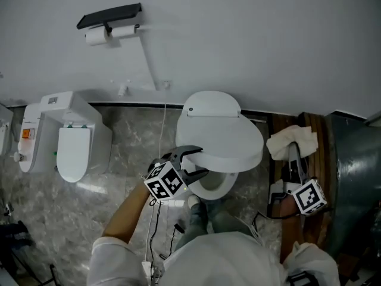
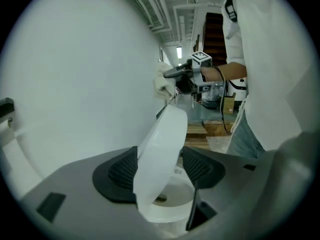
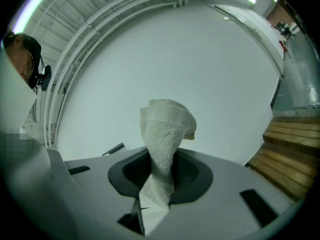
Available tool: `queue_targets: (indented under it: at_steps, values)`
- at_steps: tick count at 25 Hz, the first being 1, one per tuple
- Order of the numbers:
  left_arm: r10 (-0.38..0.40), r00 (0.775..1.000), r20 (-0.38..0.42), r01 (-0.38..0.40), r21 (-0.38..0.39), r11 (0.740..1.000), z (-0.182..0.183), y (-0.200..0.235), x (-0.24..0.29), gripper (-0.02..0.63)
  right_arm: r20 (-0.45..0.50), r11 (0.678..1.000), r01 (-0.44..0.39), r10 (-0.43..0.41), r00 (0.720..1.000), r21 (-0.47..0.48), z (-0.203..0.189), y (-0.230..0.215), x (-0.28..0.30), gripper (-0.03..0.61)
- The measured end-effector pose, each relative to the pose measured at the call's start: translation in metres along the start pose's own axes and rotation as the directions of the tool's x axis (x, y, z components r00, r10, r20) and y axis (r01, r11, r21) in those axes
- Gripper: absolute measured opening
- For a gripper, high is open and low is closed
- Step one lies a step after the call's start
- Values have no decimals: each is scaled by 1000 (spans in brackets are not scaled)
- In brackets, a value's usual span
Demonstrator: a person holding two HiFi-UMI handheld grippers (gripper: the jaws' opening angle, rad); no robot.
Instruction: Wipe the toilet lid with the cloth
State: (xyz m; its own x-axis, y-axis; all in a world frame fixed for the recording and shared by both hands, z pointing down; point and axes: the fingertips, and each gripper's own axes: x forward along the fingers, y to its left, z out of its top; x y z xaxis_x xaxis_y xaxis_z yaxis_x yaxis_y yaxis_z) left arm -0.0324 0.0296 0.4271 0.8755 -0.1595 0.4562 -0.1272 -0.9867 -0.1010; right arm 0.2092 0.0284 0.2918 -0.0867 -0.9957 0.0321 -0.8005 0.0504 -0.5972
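Clamping the toilet lid (image 1: 225,137) rim, left gripper (image 1: 202,161), right gripper (image 1: 296,152) clenched on the white cloth (image 1: 288,140), held aside

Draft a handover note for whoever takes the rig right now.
Left tool shut on the rim of the toilet lid, holding it tilted above the bowl.
Right tool shut on the white cloth, off to the right over the wooden steps, apart from the lid.
Done: lid and cloth both gripped.
Left: bring the cloth to the lid and wipe it; no contact yet.
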Motion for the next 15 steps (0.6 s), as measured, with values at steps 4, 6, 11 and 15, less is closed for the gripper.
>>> queue_targets:
  at_steps: [4,6,11,15]
  values:
    - [-67,997,-49,64,-52,997,-32,-41,6,281,-43,1000,-14,14,999,12,-23,5,1,84]
    - [-83,994,-69,79,-61,995,-50,-59,10,281,-86,1000,3,-1,996,22,-42,2,-1,84]
    - [-106,988,-116,97,-81,992,-97,-106,24,279,-223,997,31,-15,975,69,-105,-13,-13,84]
    - [-79,982,-170,47,-182,982,-157,-141,51,279,-337,993,67,-33,941,92,-165,-37,-24,84]
